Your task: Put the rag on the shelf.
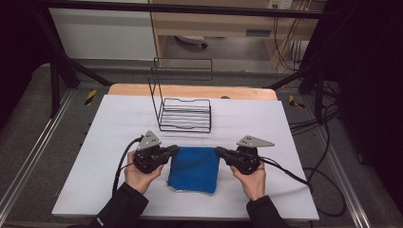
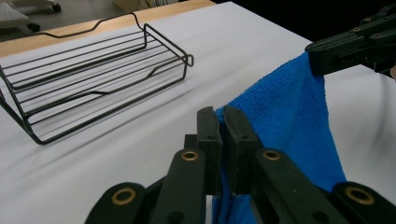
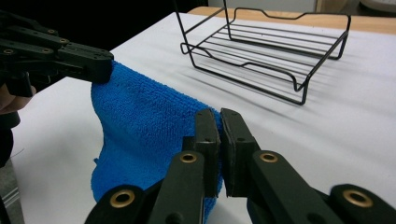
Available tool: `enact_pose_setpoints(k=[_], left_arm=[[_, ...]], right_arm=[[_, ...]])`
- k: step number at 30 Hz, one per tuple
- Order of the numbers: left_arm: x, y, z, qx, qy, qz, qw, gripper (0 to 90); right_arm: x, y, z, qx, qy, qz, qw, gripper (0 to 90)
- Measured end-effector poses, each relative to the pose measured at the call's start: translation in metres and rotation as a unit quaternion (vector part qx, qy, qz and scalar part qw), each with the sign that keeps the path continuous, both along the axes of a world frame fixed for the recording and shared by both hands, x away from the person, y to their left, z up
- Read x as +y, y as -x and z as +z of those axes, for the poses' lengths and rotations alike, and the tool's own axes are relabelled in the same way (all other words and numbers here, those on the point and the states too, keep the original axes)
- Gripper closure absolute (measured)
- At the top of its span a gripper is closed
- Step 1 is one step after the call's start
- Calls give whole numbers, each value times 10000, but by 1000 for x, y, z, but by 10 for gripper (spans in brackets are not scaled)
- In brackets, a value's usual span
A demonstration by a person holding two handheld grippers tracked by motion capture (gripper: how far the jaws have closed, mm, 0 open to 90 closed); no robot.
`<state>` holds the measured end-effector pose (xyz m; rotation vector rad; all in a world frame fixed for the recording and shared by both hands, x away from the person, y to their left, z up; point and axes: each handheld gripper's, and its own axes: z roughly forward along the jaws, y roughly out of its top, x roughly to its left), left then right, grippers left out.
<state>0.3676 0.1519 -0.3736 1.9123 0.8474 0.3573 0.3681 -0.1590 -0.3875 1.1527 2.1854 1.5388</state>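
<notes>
cloth point(image 1: 194, 168): bright blue, fuzzy terry weave, roughly square, hanging slack between its top corners, lower edge on the white table point(image 1: 114, 142)
cloth place: near edge of table, in front of the black wire rack point(image 1: 185, 114), apart from it
left gripper point(image 1: 174, 149): jaws clamped tight on cloth's top left corner
right gripper point(image 1: 220, 151): jaws clamped tight on top right corner
cloth vs grippers: stretched between the two, top edge lifted

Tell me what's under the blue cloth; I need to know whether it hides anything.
The blue cloth hangs between the left gripper and right gripper, its lower edge on the white table. Whatever lies beneath it is covered.
</notes>
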Motion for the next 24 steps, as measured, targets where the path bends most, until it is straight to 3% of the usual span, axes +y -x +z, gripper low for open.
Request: enact_pose_setpoints(k=[13,24], left_arm=[[0,9,16,-373,153,90,9991,856],[1,12,26,-574,244,156,9979,856]], right_arm=[[-1,5,14,-395,-57,9,9992,869],[0,8,27,-676,-91,-10,9977,869]])
